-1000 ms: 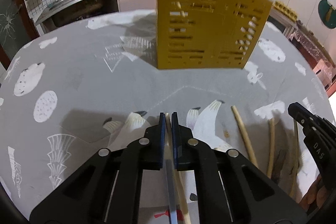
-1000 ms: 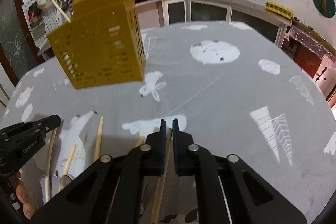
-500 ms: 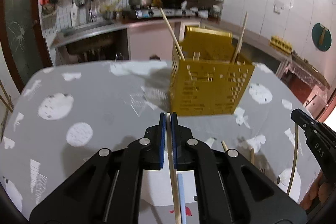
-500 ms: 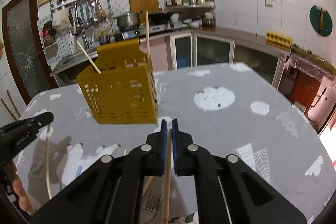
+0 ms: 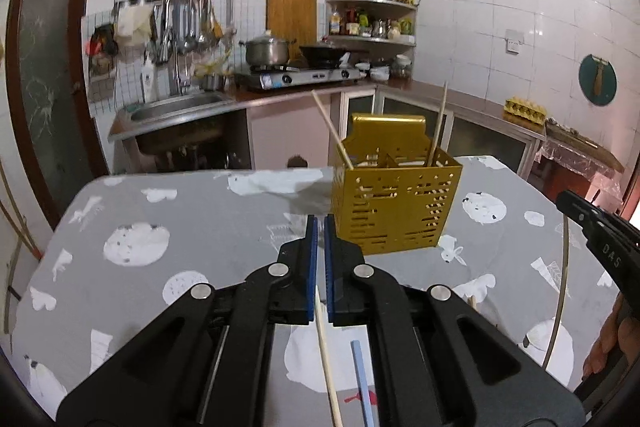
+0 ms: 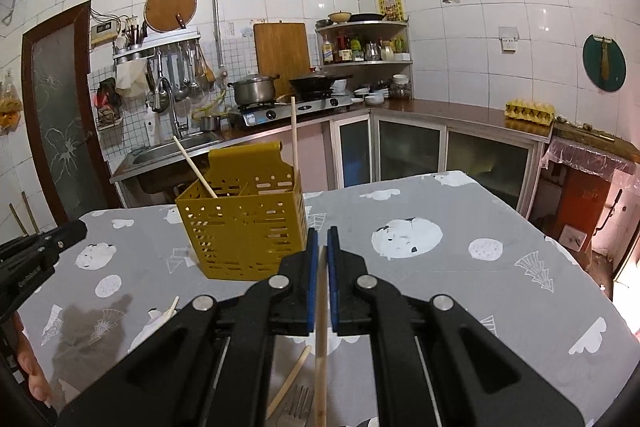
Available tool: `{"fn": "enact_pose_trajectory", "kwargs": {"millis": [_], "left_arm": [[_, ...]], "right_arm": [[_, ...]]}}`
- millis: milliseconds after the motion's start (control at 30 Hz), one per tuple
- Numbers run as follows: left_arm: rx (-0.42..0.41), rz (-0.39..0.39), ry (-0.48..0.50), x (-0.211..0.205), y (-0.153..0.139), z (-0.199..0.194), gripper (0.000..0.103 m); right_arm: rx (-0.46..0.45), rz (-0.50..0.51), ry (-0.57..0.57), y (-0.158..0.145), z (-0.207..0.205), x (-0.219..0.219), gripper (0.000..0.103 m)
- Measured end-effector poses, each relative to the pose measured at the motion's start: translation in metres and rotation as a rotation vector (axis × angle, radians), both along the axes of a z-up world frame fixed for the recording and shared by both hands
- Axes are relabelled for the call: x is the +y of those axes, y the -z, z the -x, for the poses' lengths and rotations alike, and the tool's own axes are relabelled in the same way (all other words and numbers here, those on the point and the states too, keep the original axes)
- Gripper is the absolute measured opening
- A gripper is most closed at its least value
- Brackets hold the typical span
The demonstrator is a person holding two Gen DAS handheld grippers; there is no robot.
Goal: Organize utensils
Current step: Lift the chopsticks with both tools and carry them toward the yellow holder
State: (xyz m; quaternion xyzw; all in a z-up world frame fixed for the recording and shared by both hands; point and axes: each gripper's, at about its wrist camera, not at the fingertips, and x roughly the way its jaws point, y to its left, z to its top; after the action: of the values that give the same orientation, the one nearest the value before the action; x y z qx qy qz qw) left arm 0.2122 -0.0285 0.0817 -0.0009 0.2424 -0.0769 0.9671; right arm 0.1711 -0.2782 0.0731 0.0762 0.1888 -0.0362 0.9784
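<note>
A: What is held by the left gripper [image 5: 320, 227]?

B: A thin wooden chopstick [image 5: 326, 355] is clamped between its blue pads, which are drawn together on it. The stick is seen hanging down below the jaws toward the bottom of the left wrist view. A pale blue stick [image 5: 362, 375] is seen just beside it, lower down; whether it lies on the table cannot be told.

A: And the right gripper [image 6: 320, 239]?

B: It is likewise closed on a thicker wooden stick [image 6: 320, 355], which is pinched between the pads and runs down past the bottom of the view.

A: Where is the utensil holder found?

B: The yellow perforated caddy [image 5: 394, 207] is stood upright on the table with the grey patterned cloth [image 5: 208, 223], ahead of both grippers. From the left wrist it is seen ahead and to the right; from the right wrist, ahead and to the left. Two chopsticks are already placed in it: one [image 5: 332, 127] is leaned toward the left in the left compartment, another [image 5: 438, 123] is stood almost upright at the right.

A: What is left on the cloth?

B: In the right wrist view a fork [image 6: 298, 405] and another wooden stick [image 6: 290, 379] are seen lying near the bottom edge, under the gripper. A further stick end [image 6: 170, 309] is seen to the left.
</note>
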Motion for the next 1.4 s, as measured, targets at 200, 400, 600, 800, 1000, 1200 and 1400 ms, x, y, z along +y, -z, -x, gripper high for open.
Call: {"fn": "enact_pose_trajectory", "kwargs": {"millis": [200, 400, 600, 800, 1000, 1200, 1400], "left_arm": [[0.158, 0.043, -0.030, 0.014, 0.024, -0.033, 0.007], [0.286, 0.012, -0.044, 0.010, 0.067, -0.063, 0.058], [0.424, -0.049, -0.040, -0.002, 0.106, -0.096, 0.055], [0.486, -0.090, -0.031, -0.012, 0.127, -0.112, 0.036], [0.507, -0.077, 0.003, -0.017, 0.126, -0.122, 0.006], [0.470, -0.061, -0.009, -0.015, 0.120, -0.116, 0.004], [0.338, 0.000, -0.019, -0.004, 0.085, -0.096, 0.004]], "right_arm": [[0.034, 0.000, -0.005, 0.009, -0.007, 0.000, 0.005], [0.080, -0.016, -0.004, 0.022, -0.024, -0.005, 0.005], [0.109, -0.027, -0.001, 0.035, -0.036, -0.008, 0.005], [0.123, -0.031, 0.003, 0.041, -0.042, -0.010, 0.005], [0.124, -0.025, -0.006, 0.043, -0.046, -0.006, 0.005], [0.118, -0.020, -0.011, 0.040, -0.046, -0.004, 0.005], [0.094, -0.019, -0.015, 0.033, -0.043, -0.003, 0.005]]}}
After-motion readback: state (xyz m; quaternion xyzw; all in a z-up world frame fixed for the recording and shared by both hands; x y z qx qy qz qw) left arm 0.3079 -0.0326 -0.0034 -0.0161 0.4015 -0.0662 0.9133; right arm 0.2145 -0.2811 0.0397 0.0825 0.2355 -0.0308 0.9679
